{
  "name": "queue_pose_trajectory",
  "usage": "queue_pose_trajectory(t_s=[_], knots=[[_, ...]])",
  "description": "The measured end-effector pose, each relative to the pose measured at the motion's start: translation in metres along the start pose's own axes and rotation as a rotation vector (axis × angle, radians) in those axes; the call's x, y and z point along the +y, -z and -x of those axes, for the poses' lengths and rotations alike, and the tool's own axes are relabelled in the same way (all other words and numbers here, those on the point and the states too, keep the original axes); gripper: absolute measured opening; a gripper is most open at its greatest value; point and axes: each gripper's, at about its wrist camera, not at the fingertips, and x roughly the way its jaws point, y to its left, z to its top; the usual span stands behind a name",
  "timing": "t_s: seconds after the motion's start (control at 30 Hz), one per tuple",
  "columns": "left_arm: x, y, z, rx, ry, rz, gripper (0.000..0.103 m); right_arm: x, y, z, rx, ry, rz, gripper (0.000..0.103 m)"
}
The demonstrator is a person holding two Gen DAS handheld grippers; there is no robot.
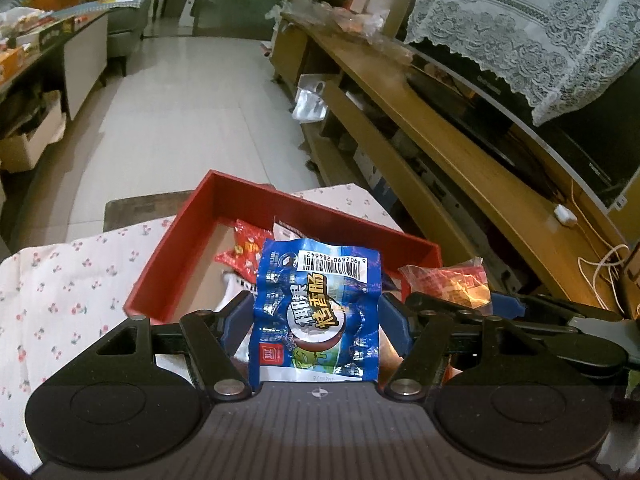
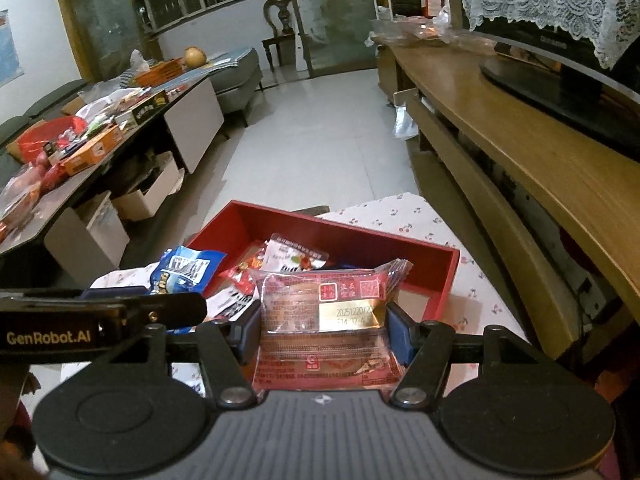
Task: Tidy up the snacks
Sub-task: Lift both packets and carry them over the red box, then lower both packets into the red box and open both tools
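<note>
My left gripper (image 1: 316, 316) is shut on a blue sausage snack packet (image 1: 316, 308), held upright just in front of the red box (image 1: 280, 204). My right gripper (image 2: 322, 328) is shut on a red and gold snack packet (image 2: 324, 320), held at the near side of the red box (image 2: 360, 240). The box holds a few red and white snack packets (image 2: 296, 258). The right gripper with its red packet (image 1: 448, 282) shows at the right of the left wrist view. The left gripper with the blue packet (image 2: 184, 272) shows at the left of the right wrist view.
The box sits on a white cherry-print cloth (image 1: 60, 280). A wooden TV stand (image 2: 500, 128) with a lace-covered TV runs along the right. A cluttered low table (image 2: 100, 136) stands at the left. Tiled floor (image 2: 312, 140) lies beyond the box.
</note>
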Motion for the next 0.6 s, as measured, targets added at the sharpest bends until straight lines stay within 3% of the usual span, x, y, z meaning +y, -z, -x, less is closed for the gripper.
queue_pose_trajectory(t_s=[0.6], knots=[[0.019, -0.017, -0.051, 0.031, -0.076, 0.022, 0.073, -0.005, -0.015, -0.062, 0.054, 0.048, -0.007, 0.076]])
